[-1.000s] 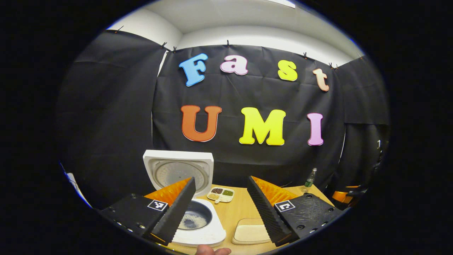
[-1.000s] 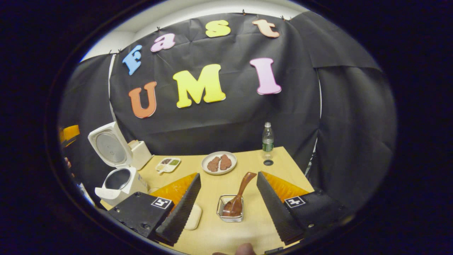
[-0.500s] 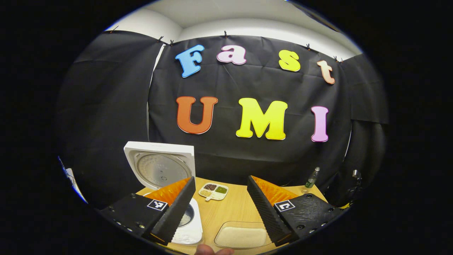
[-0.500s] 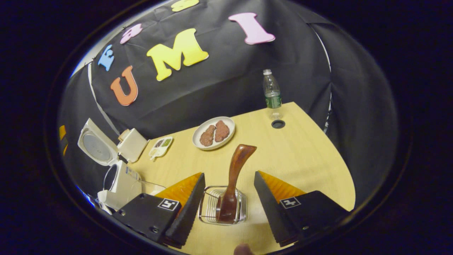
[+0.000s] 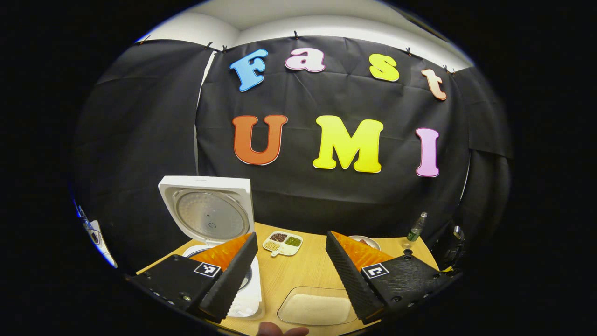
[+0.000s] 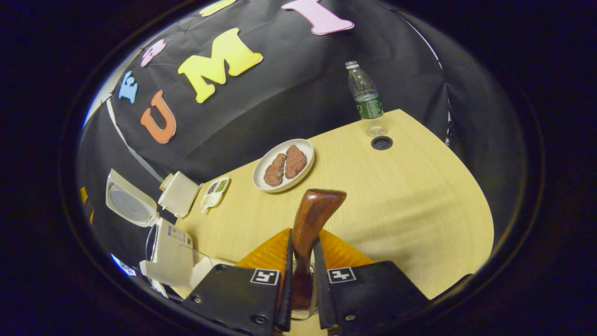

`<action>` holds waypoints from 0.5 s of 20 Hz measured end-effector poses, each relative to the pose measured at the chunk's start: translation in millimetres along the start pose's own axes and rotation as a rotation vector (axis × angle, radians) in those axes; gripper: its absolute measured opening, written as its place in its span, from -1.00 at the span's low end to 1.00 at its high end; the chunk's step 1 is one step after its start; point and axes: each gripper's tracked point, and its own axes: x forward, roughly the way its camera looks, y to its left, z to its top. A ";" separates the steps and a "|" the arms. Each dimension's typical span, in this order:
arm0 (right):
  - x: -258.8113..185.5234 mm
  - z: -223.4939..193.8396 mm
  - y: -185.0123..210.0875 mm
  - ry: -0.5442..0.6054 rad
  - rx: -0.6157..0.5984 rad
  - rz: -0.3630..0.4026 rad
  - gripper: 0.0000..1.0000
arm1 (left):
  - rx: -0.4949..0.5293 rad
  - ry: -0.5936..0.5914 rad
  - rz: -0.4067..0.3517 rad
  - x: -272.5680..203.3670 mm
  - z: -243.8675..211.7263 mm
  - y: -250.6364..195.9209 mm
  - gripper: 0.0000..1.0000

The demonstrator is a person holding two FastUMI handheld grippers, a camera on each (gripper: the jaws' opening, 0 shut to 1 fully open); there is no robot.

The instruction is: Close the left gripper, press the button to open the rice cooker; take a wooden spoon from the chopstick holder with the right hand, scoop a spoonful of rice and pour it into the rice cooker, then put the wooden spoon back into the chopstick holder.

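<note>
My right gripper [image 6: 303,245] is shut on the handle of the dark wooden spoon [image 6: 313,215], which stands upright with its top end sticking up past the fingertips. A bit of the wire chopstick holder [image 6: 311,301] peeks out low between the fingers; the spoon's bowl is hidden there. The white rice cooker [image 6: 169,242] stands at the table's left with its lid [image 5: 206,215] raised. In the left gripper view the cooker's pot [image 5: 246,280] sits behind one finger. My left gripper [image 5: 291,237] hangs open above the table, holding nothing. A clear tray of rice [image 5: 317,309] lies just below it.
A plate with two brown patties [image 6: 283,164] sits mid-table, a small divided dish of beans [image 5: 283,242] is near the cooker, and a plastic bottle [image 6: 366,97] stands at the far edge by a cable hole [image 6: 381,143]. A beige box [image 6: 179,193] is behind the cooker.
My right gripper came down over the chopstick holder and shut on the spoon handle. The left gripper stayed open and drew back a little from the cooker.
</note>
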 end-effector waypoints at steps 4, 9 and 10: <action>-26.9 -3.6 9.0 -0.016 0.010 -0.020 -0.60 | -0.017 -0.013 -0.022 -9.0 2.7 10.8 0.88; -58.8 3.8 27.3 -0.086 -0.046 -0.076 -0.65 | -0.029 -0.039 -0.059 -28.4 8.4 35.5 0.88; -66.9 8.2 32.7 -0.109 -0.064 -0.094 -0.71 | -0.027 -0.046 -0.067 -32.6 9.3 42.2 0.88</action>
